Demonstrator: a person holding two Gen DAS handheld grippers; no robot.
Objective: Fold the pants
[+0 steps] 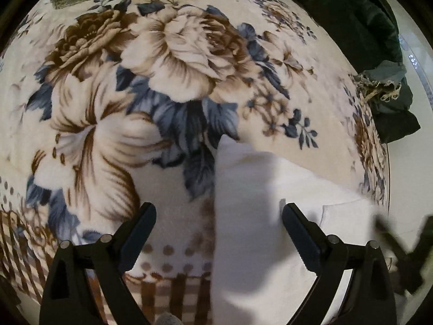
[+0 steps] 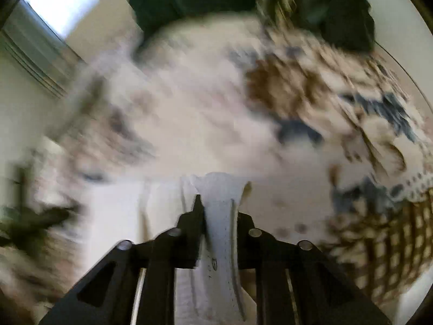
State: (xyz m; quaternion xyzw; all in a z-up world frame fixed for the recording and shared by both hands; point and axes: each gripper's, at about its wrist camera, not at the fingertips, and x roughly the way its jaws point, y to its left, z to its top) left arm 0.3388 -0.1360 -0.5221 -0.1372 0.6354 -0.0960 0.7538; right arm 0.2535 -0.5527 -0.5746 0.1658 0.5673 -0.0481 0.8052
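The pants (image 1: 259,216) are plain white cloth lying on a floral blanket (image 1: 167,86), near its checked border, in the lower right of the left wrist view. In that view their long axis runs from the bottom edge of the frame up and away from the camera, ending in a blunt corner that points at the blue leaves of the blanket's print; the left side of the cloth is a fairly straight edge, while the right side spreads wide toward the blanket's edge, where a flat seam or pocket line shows. The fabric looks smooth and thick, with a soft grey shadow across its middle and no print. The left gripper (image 1: 216,216) hangs over this cloth with its black fingers (image 1: 300,233) spread wide, holding nothing; one finger is over the blanket and the other over the pants. The right gripper (image 2: 217,205) is clenched on a narrow bunched strip of the white pants (image 2: 222,233), which passes between its fingers and fans out just past the tips; faint stitching dots and a small mark show on the strip. The right wrist view is heavily blurred, so little else of the cloth can be made out. Dark green clothes (image 1: 360,21) lie piled at the far edge of the blanket.
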